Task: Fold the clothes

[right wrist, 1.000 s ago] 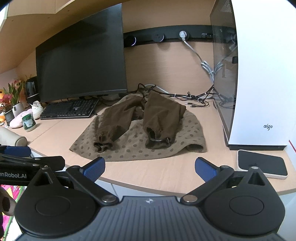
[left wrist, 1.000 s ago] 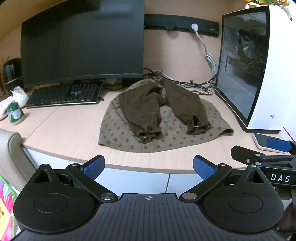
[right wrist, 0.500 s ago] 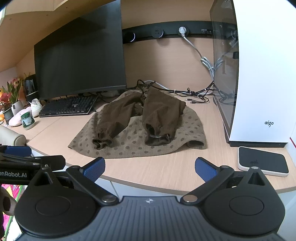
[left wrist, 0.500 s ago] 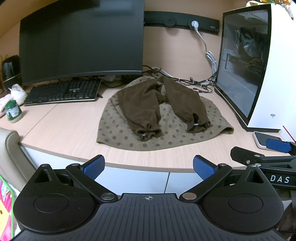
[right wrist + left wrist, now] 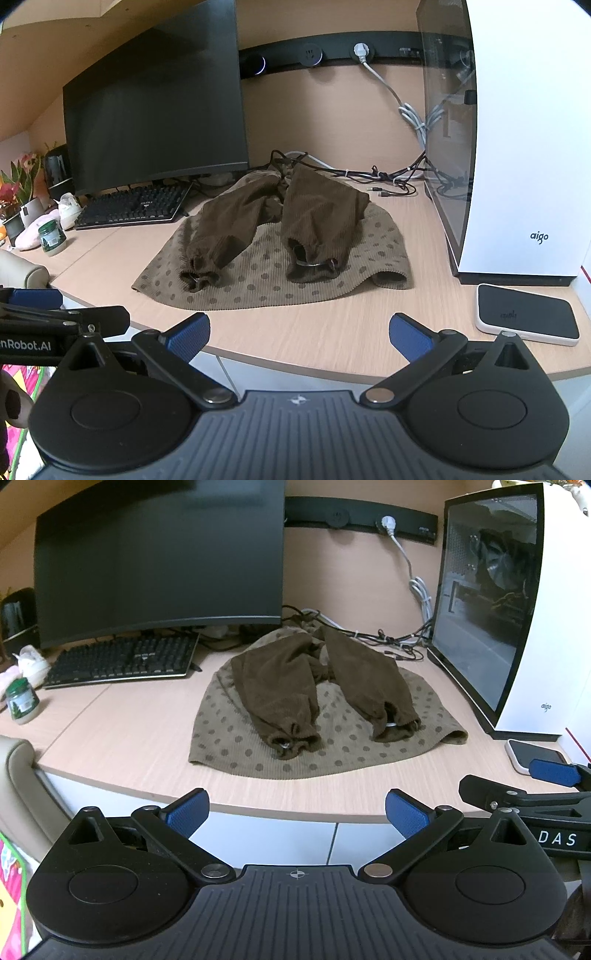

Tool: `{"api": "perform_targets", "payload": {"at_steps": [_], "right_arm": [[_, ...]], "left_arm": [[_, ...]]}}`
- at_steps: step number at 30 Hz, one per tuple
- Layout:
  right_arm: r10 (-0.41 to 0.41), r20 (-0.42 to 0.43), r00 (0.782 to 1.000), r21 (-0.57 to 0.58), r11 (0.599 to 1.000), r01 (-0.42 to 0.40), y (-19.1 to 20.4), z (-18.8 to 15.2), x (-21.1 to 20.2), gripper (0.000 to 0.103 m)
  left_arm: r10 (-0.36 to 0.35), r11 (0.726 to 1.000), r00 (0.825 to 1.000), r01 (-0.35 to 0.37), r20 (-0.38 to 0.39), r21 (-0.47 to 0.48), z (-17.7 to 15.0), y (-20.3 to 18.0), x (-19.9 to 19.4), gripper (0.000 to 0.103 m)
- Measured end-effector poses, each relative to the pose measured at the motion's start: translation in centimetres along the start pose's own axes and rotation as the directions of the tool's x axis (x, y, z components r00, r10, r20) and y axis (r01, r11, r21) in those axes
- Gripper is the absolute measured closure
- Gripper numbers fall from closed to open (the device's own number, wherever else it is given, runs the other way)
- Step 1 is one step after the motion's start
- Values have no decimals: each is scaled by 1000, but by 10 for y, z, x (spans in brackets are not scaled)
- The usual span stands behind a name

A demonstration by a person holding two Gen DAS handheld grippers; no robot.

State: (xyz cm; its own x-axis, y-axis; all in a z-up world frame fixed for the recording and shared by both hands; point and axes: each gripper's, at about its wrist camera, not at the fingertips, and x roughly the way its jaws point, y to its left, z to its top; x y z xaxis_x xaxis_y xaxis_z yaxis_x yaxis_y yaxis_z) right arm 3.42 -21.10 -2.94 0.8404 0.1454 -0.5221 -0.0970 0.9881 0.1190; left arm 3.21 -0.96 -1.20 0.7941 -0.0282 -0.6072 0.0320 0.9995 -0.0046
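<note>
Brown garment (image 5: 314, 705) nearer than before, both jaws still spread, empty

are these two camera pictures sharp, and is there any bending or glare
Left wrist view: garment sharp, fisheye bends the desk edge, faint reflections on the computer case glass. Right wrist view: equally sharp, monitor leans with distortion, corners dark.

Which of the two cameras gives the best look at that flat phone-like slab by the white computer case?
The right wrist view: the slab lies whole beside the case. The left wrist view shows only part of it, cut off behind the right claw.
</note>
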Motion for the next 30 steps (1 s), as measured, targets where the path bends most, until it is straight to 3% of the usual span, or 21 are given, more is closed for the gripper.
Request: {"api": "perform_targets", "payload": {"at_steps": [17,24,30], "right_arm": [[-13,-17,1000,19,1000,13,0,5,4,0],[-32,-2,999,16,999,32,4,27,10,0],[-78,-17,997,37,996,79,7,45,27,0]], "left_arm": [[-8,1000,999,8,-37,-10,6,10,12,0],[-12,1000,1000,12,-27,-15,34,23,22,0],[-62,998,998,61,-26,-22,62,38,40,0]]}}
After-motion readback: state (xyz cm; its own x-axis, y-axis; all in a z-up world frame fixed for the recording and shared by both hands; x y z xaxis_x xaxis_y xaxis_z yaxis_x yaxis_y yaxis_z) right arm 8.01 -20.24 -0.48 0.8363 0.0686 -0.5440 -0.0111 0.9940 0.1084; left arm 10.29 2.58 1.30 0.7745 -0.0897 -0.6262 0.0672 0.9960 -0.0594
